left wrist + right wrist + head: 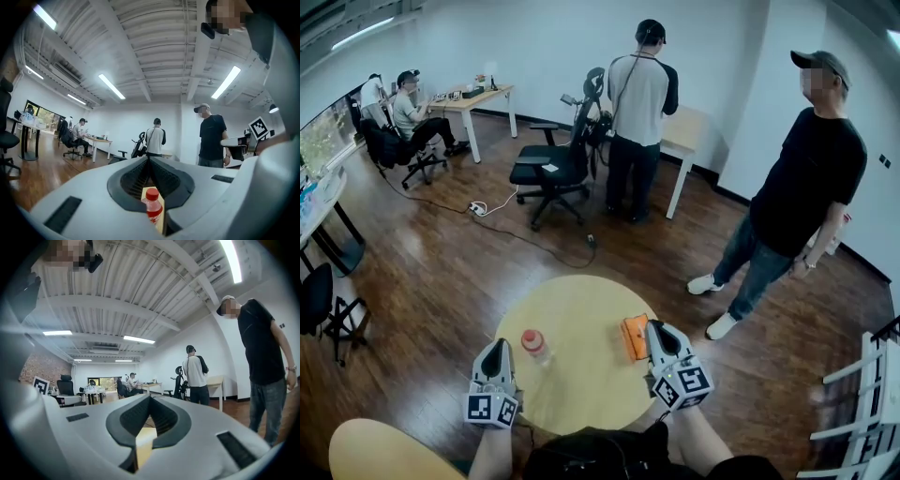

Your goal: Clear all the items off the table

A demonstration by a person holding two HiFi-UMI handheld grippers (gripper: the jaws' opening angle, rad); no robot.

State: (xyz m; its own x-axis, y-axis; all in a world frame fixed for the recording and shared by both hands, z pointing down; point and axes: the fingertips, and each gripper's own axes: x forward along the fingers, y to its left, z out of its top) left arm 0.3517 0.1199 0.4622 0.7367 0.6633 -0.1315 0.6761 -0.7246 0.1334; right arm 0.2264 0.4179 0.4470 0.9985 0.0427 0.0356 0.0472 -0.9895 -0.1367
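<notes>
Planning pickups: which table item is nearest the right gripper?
The flat orange pouch, beside the right gripper; the red-capped bottle stands toward the left gripper.

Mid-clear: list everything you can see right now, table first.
round table: one, pale yellow, just ahead of the person
bottle: one, red cap and label, upright on table's left part
pouch: one, orange, on table's right part
office chair: one, black, on floor beyond table
standing people: two, one in white top, one in black, beyond table
left hand-held gripper: one, grey, shut, empty, near bottle
right hand-held gripper: one, grey, shut, empty, by pouch
</notes>
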